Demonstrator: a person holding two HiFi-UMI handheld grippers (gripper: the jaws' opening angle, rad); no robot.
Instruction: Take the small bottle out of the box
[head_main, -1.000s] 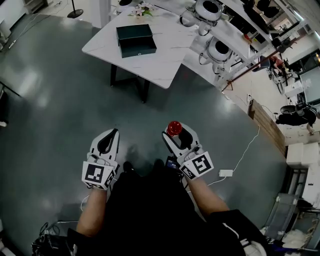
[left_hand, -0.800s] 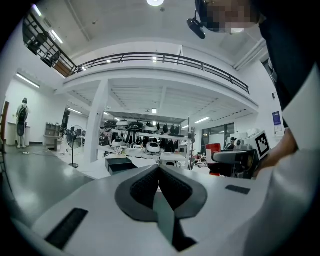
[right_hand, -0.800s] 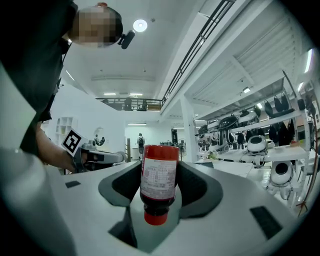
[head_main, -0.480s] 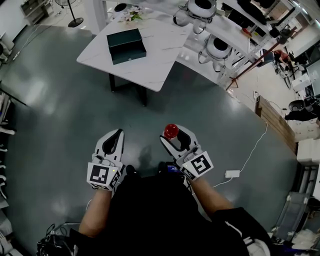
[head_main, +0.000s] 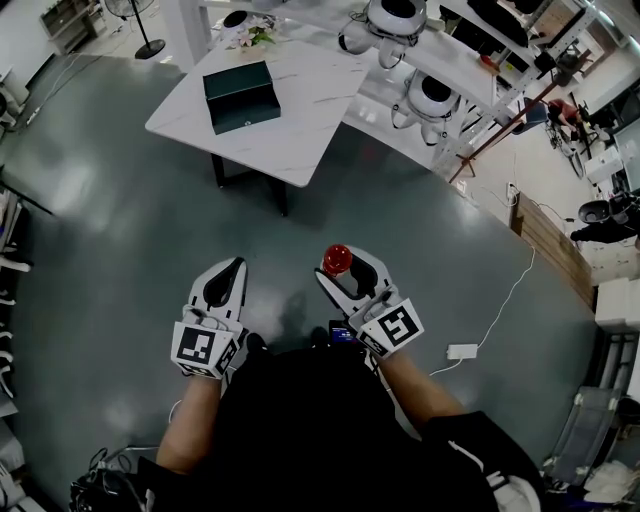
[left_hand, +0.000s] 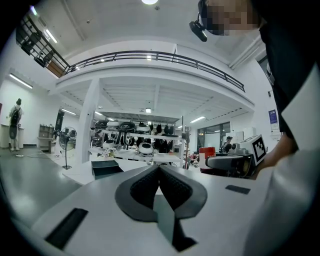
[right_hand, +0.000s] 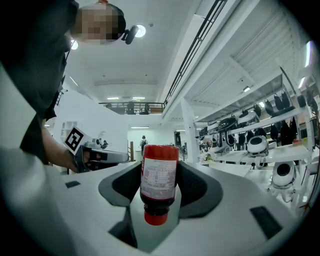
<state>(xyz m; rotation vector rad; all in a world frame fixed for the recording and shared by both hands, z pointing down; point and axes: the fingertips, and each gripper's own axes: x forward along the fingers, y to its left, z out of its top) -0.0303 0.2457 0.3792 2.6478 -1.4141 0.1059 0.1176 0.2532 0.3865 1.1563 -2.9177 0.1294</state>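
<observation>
My right gripper (head_main: 342, 267) (right_hand: 159, 187) is shut on a small red bottle (head_main: 336, 259) (right_hand: 159, 180) with a white label, its red cap toward the camera in the right gripper view. My left gripper (head_main: 228, 271) (left_hand: 159, 170) is shut, pads together, with nothing held. Both hang over the grey floor, well short of the table. The dark green box (head_main: 240, 96) (left_hand: 106, 167) sits on the white table (head_main: 300, 120) at the upper left of the head view, with a lower front part. Its inside is not visible.
White robot heads (head_main: 392, 20) sit on shelving behind the table. A flower bunch (head_main: 252, 33) lies at the table's far corner. A white power adapter (head_main: 461, 351) and cable lie on the floor to my right. A fan stand (head_main: 150, 40) is far left.
The view has shifted: the table and box slid left and slightly up in the head view. Both grippers keep their pose, the right still holding the bottle.
</observation>
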